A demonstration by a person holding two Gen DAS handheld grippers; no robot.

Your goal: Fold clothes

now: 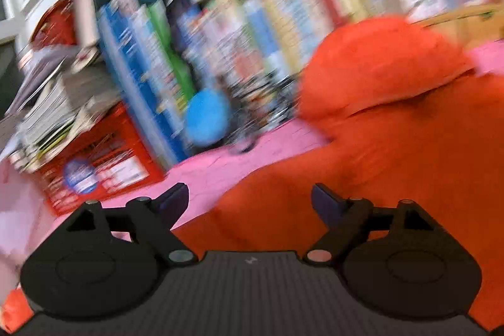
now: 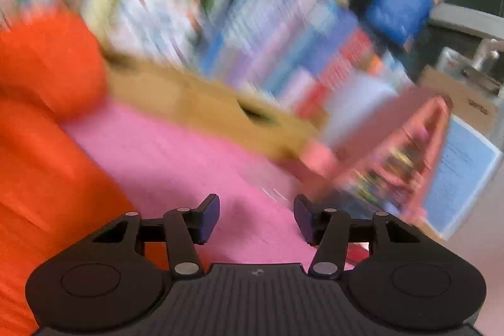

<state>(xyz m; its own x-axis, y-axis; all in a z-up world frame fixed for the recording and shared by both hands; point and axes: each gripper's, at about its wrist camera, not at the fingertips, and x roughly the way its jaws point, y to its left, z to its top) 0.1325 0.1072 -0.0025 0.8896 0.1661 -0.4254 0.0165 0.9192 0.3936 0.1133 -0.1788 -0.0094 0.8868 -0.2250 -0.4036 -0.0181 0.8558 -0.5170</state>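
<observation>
On the smooth pink counter [image 2: 176, 159], rumpled soft orange garment [image 1: 393, 153] bulges; left gripper [image 1: 250, 203] and right gripper [image 2: 256, 218] gape, empty.

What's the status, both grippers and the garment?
Left gripper open, empty, over the orange garment. Right gripper open, empty, over pink surface. Garment rumpled, unfolded. Nothing in the way; frames motion-blurred.

Left tool [image 1: 250, 203] fingers spread wide; right tool [image 2: 256, 218] likewise parted, empty
</observation>
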